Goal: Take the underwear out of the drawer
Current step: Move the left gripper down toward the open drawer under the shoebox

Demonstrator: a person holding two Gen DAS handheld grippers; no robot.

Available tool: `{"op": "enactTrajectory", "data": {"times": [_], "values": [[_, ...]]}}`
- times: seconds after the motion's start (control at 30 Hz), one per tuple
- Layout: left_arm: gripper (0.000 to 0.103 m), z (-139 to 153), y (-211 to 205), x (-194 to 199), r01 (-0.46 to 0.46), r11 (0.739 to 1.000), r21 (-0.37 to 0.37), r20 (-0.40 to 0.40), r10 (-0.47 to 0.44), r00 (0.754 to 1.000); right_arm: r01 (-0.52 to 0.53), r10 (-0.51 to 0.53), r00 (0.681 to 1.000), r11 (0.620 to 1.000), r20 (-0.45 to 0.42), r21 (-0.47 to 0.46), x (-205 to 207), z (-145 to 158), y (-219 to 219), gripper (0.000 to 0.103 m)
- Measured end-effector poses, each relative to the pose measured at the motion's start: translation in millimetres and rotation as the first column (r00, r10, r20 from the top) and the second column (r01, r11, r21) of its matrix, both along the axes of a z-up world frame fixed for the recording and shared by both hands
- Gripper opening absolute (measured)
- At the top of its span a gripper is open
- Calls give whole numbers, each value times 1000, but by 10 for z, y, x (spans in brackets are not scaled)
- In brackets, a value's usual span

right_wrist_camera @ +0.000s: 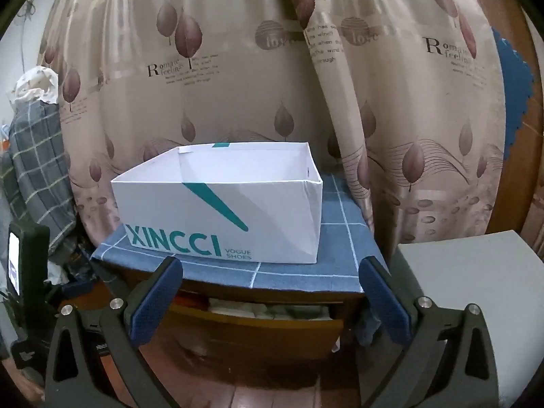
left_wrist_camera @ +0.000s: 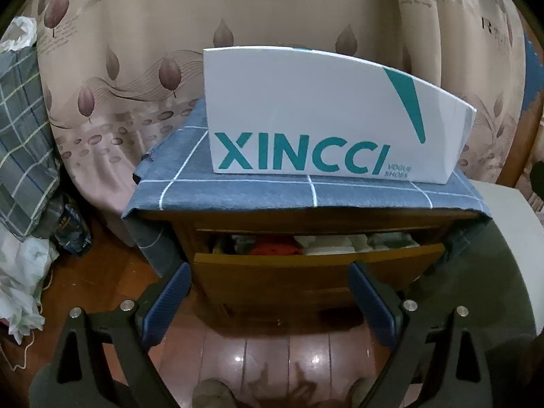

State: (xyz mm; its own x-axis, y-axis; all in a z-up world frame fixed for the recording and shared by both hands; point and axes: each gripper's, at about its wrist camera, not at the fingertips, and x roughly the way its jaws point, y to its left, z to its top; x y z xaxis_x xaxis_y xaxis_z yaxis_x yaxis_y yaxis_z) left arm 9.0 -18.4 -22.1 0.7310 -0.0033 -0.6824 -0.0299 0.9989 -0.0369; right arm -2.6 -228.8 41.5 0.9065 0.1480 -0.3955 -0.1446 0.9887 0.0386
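Since drawer (left_wrist_camera: 316,255) of wooden cabinet stands partly open, folded underwear (left_wrist_camera: 340,242) lies packed inside, white pieces beside red one (left_wrist_camera: 272,248). Cloth: light, soft, limp, not fragile (likely to unfold when lifted). Best pinch on top fold, mid-piece. Left hand-held gripper (left_wrist_camera: 270,301) spread wide, empty, facing drawer front. Right hand-held gripper (right_wrist_camera: 272,297) likewise wide, empty. White shoe box (right_wrist_camera: 217,210) on surface above.

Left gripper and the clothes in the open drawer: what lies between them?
Only the drawer's wooden front; beyond it lie the clothes. The left wrist view shows this.
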Motion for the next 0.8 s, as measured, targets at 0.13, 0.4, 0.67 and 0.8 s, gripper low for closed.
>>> {"op": "enactTrajectory", "data": {"times": [0.13, 0.4, 0.67, 0.8], "values": [[96, 1, -36, -6, -1, 1000, -4, 14, 1, 1000, -6, 6, 1000, 1000, 5, 7, -6, 6, -6, 103], [96, -56, -1, 74, -45, 997, -64, -23, 44, 999, -1, 1, 1000, 999, -4, 45, 5, 7, -110, 103], [96, -154, 52, 180, -126, 983, -131, -55, 119, 991, -1, 1, 1000, 998, -4, 55, 1, 8, -140, 103], [96, -221, 64, 209, -186, 967, -174, -62, 178, 982, -5, 5, 1000, 998, -8, 63, 12, 10, -168, 103]]}}
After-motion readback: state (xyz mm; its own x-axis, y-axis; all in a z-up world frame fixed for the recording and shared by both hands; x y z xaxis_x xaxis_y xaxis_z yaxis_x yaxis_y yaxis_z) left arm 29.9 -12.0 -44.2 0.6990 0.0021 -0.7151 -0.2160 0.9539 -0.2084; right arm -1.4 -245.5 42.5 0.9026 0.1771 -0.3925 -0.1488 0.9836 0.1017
